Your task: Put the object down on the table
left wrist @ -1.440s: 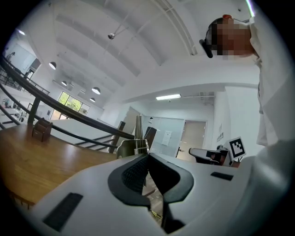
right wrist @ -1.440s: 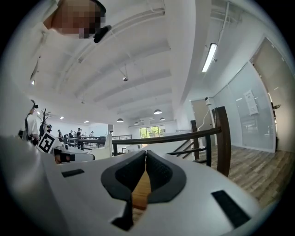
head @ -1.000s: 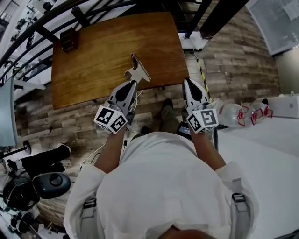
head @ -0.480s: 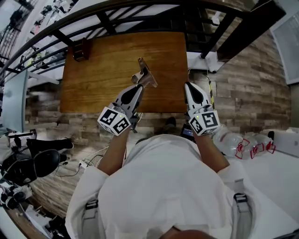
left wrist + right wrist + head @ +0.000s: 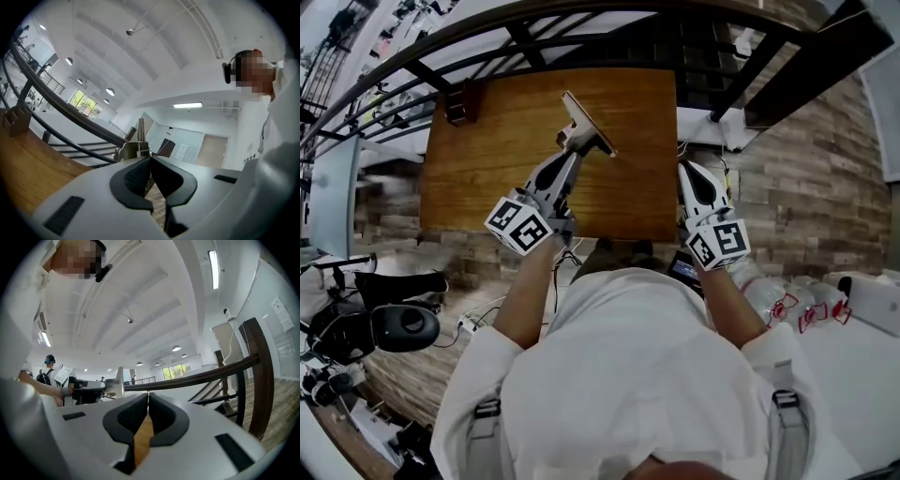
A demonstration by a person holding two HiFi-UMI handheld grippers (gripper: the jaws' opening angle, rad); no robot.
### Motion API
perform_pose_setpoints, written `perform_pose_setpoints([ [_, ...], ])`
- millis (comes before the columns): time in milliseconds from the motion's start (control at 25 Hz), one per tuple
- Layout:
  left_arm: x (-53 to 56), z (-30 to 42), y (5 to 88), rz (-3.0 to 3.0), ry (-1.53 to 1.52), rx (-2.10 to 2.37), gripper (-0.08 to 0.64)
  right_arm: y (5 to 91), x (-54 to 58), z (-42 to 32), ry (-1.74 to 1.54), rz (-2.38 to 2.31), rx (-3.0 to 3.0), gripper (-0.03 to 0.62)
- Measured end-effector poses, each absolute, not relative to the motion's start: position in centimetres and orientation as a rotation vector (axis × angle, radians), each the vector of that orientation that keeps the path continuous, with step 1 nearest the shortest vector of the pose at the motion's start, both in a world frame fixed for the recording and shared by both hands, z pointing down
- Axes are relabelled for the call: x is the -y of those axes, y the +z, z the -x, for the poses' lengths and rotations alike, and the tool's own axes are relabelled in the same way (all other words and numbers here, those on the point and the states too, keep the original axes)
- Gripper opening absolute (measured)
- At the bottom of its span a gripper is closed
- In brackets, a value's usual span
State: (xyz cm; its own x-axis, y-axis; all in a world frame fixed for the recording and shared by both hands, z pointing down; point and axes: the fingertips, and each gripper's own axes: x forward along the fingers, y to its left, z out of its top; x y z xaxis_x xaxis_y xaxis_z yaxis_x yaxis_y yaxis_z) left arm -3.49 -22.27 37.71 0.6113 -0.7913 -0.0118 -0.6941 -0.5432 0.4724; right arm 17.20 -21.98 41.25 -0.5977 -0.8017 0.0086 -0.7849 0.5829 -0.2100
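The left tongs point(image 5: 570, 157) are clenched on the metal tool point(image 5: 581, 127) over the counter's point(image 5: 487, 150) middle; it should settle flat before they let go. The right tongs point(image 5: 694, 173), clenched empty, hang by the counter's near edge.

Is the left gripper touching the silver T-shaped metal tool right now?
Touching. The left gripper view shows the left gripper with its jaws closed on the silver T-shaped metal tool, which sticks out from between them.
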Motion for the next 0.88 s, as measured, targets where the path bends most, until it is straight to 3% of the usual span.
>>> perform_pose_setpoints([
  [880,36.7,15.7,52.0,-1.941,-0.517,1.116,0.021,44.6,26.1,-13.2,-0.351,1.655,-2.697,0.025],
])
